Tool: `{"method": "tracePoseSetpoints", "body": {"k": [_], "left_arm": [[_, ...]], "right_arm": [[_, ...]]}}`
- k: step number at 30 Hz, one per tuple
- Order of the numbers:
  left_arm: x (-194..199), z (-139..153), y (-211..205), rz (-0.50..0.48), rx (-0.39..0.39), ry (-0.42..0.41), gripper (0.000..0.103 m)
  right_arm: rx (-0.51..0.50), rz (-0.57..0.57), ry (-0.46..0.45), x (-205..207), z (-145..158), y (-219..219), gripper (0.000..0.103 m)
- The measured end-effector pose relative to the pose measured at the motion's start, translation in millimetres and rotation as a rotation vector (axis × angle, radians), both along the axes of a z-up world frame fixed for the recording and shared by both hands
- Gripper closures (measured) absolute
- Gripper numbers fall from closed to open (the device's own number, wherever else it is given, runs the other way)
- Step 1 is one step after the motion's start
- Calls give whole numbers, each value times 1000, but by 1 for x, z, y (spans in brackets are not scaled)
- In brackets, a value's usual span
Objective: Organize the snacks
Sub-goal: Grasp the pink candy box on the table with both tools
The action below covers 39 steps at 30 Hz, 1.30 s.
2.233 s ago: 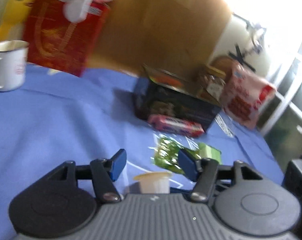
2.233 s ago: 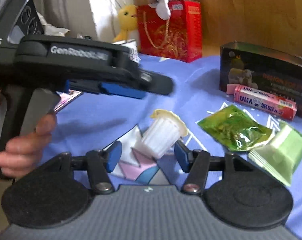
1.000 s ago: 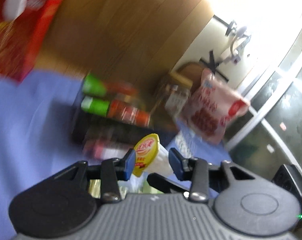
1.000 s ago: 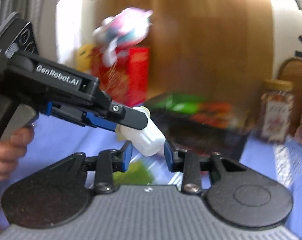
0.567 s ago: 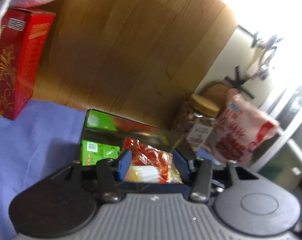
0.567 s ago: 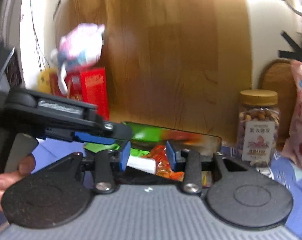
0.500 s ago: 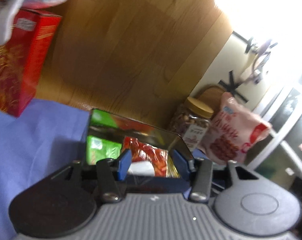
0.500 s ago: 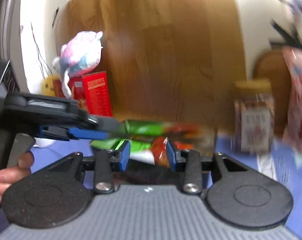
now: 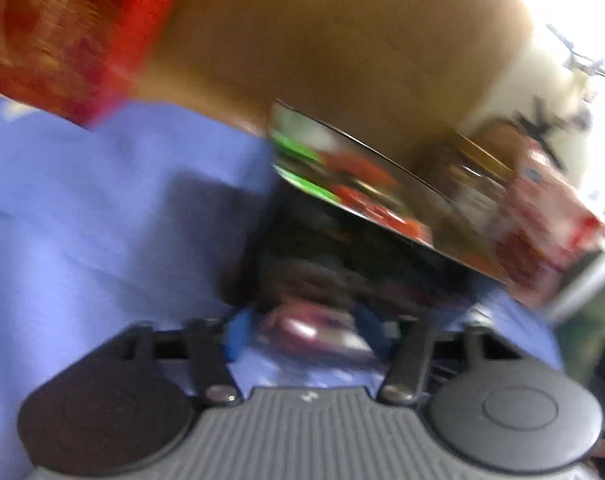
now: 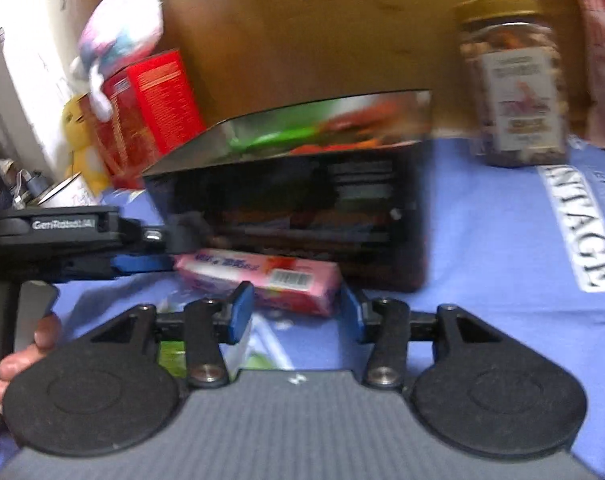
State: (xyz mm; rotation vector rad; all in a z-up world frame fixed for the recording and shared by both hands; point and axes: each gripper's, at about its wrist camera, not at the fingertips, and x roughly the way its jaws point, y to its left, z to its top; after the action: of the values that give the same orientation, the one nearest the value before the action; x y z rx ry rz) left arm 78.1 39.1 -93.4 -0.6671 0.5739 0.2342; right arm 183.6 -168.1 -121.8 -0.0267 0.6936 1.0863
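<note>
A black snack box (image 10: 302,204) with a shiny open lid stands on the blue cloth; green and red packets show in it (image 9: 342,184). A pink candy pack (image 10: 258,276) lies in front of the box. My right gripper (image 10: 296,314) is open and empty, with its fingers on either side of the pack's near end. My left gripper (image 9: 302,332) is open and empty, low over the same pink pack (image 9: 314,328); this view is blurred. The left gripper's body (image 10: 74,236) reaches in from the left in the right wrist view.
A nut jar (image 10: 510,84) stands right of the box, with a red-and-white snack bag (image 9: 542,220) behind it. A red gift bag (image 10: 142,112) and plush toys (image 10: 118,36) stand at the back left. Green packets (image 10: 170,354) lie under the right gripper.
Both grippers carried the white jelly cup up over the box, and it is no longer between the fingers. Both grippers have dropped down to the pink candy pack in front of the box.
</note>
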Motion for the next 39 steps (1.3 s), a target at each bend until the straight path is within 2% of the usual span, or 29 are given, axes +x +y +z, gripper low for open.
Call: {"method": "tracePoseSetpoints", "body": {"k": [3,7,10,14,17,19,21,23,27,29,31,36,38,39], "left_arm": [[-7,3,-10,10,69,30,57],[-44,15,-16,11,29,-4,57],[-80,26,-33,6,39,-36,59],[-118,25,-64,-10,65,-34,59],[-135,11,-84,-20,54,2,58],[-140,1,-96,-27,48,20,57],[-143,-2,-108,-36,90,9,54],[-143,1,-116,-58,125,22,46],[-146,8,-112,-66,114,9,42],[-150,13,-107,-22,120,-8,27],[-151,17,-101,1,128,-23,26],[-143,14,-98,-33,102,-7,27],[-138,5,-100,-58,81,15,37],[-137,0,-102,-68,78,10,37]], "right_arm": [[-38,-3,-74,-11,6,9,58],[-11,13,-97,-40,22,-9,61],[50,38,-91,-66,29,-34,61],[34,56,-124,-113,18,-63,61],[7,56,-126,-132,6,-75,61],[-17,59,-134,-138,-2,-84,60],[-22,51,-116,-138,-9,-89,59],[-4,48,-109,-137,-11,-92,57],[1,34,-109,-140,-9,-98,55],[11,16,-114,-146,-8,-104,55],[25,0,-111,-147,-9,-107,53],[38,-2,-114,-146,-12,-101,50],[34,6,-119,-145,-14,-93,48],[31,10,-120,-144,-16,-90,49]]}}
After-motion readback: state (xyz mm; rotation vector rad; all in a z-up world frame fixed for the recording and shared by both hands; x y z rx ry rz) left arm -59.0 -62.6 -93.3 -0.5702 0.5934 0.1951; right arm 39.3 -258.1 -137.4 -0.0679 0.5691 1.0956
